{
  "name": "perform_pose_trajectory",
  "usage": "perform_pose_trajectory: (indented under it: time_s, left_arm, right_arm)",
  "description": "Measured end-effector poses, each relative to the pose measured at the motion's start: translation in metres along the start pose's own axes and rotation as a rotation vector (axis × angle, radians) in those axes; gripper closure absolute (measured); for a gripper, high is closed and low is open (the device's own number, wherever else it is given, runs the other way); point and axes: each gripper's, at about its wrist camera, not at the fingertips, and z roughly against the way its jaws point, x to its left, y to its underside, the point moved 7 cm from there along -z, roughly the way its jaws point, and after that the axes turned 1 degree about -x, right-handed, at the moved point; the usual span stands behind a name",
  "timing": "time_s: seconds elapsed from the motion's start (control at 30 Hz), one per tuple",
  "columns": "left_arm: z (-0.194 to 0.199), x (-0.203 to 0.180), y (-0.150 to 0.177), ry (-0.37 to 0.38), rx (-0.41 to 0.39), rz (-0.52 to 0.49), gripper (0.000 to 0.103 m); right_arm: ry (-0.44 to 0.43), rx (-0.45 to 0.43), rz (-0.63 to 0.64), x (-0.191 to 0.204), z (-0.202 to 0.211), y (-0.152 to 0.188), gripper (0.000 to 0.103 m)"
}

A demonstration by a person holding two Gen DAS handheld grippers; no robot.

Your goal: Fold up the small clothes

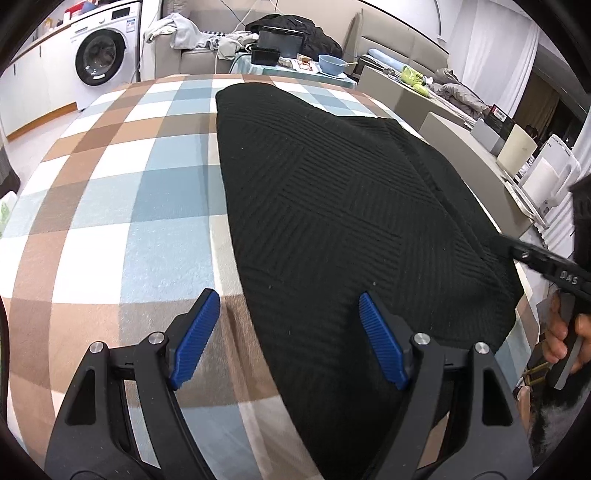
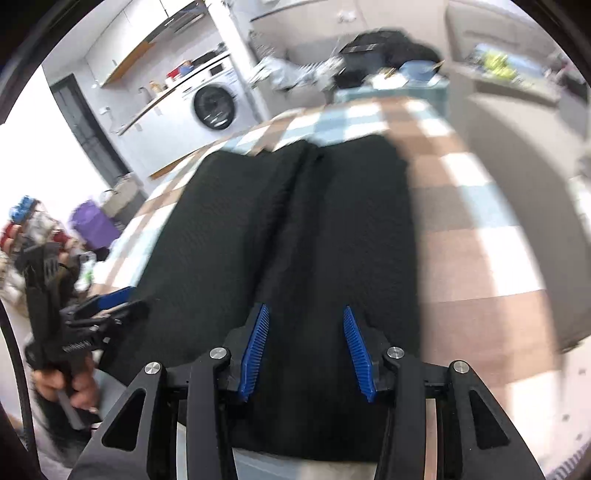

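A black ribbed knit garment (image 1: 332, 206) lies flat on the checked blanket (image 1: 110, 192). It also shows in the right wrist view (image 2: 288, 236), with a lengthwise crease down its middle. My left gripper (image 1: 288, 306) is open, low over the garment's near left edge, holding nothing. My right gripper (image 2: 304, 319) is open above the garment's near end and empty. The right gripper's body (image 1: 546, 264) shows at the garment's right edge in the left wrist view. The left gripper (image 2: 110, 306) shows at the garment's left edge in the blurred right wrist view.
A washing machine (image 1: 101, 55) stands far left. Beyond the blanket is a table with a blue bowl (image 1: 331, 64) and a black box (image 1: 280, 42). A sofa with clothes (image 1: 192, 33) is behind. Grey cabinets (image 1: 461, 144) run along the right.
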Motion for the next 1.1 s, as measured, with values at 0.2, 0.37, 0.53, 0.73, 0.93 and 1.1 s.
perform_pose_trajectory:
  time_s: [0.2,0.37,0.53,0.73,0.93,1.1]
  left_arm:
    - [-0.013,0.000,-0.012,-0.017,0.002,-0.001,0.025]
    - [-0.019,0.000,-0.018,-0.018,0.000,0.014,0.025]
    - [-0.024,0.000,-0.025,-0.018,-0.004,0.019,0.031]
    - [-0.022,-0.001,-0.031,0.011,-0.031,0.028,0.076]
    - [-0.018,0.002,-0.032,0.004,-0.051,0.025,0.089]
    - [-0.013,0.005,-0.029,0.002,-0.061,0.023,0.092]
  right_arm:
    - [0.071,-0.019,-0.063,-0.036,0.006,-0.004,0.049]
    - [0.060,0.015,-0.064,-0.036,-0.012,0.002,0.049]
    - [0.062,0.027,-0.043,-0.026,-0.022,0.004,0.049]
    - [0.058,0.034,-0.011,-0.019,-0.028,0.003,0.058]
    - [0.065,0.036,0.028,-0.013,-0.031,0.002,0.070]
    - [0.066,0.032,0.044,-0.009,-0.031,0.001,0.073]
